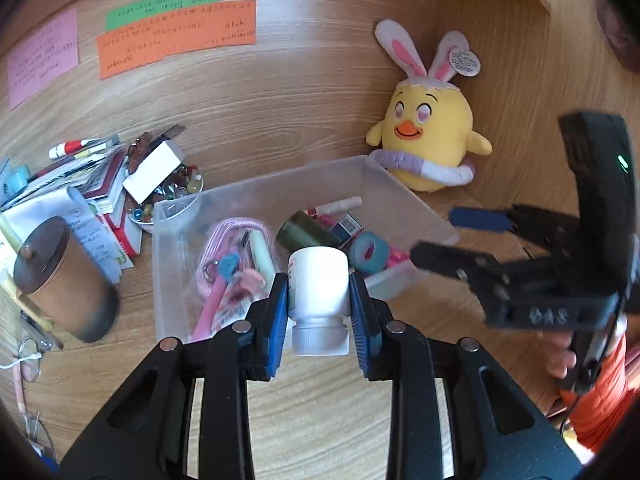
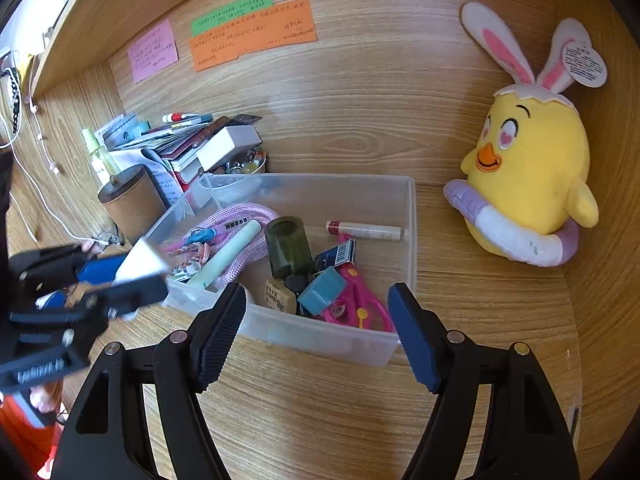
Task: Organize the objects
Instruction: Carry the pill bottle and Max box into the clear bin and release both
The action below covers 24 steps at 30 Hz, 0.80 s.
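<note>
Clamping the small white plastic bottle point(image 1: 318, 280) across its smooth, stiff, probably light body, the left gripper point(image 1: 319, 312) holds it over the clear plastic bin point(image 1: 260, 192), while the right gripper point(image 2: 316, 332) gapes empty.

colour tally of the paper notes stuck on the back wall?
Pink note: 1
Green note: 1
Orange note: 1
Total: 3
</note>
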### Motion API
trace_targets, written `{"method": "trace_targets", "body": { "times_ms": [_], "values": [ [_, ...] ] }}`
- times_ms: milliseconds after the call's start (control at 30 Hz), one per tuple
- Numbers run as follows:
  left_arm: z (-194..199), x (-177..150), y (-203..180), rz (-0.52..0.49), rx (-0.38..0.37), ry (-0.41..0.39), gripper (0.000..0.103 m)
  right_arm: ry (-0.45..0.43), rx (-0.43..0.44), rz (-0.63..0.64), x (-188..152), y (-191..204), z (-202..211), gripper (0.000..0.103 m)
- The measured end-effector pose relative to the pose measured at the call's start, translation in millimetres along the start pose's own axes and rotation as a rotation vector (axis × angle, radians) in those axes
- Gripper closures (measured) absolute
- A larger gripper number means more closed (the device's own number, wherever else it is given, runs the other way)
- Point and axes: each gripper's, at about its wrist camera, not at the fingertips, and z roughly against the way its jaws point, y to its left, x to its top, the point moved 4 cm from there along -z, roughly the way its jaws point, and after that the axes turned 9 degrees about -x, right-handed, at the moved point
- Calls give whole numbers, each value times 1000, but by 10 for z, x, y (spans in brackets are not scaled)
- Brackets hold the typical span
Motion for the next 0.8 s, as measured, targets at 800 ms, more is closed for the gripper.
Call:
{"method": "trace_targets", "body": {
  "times_ms": [800],
  "values": [
    [22,17,33,12,54,-50,39,-50,32,15,-110,64,266,32]
  ]
}}
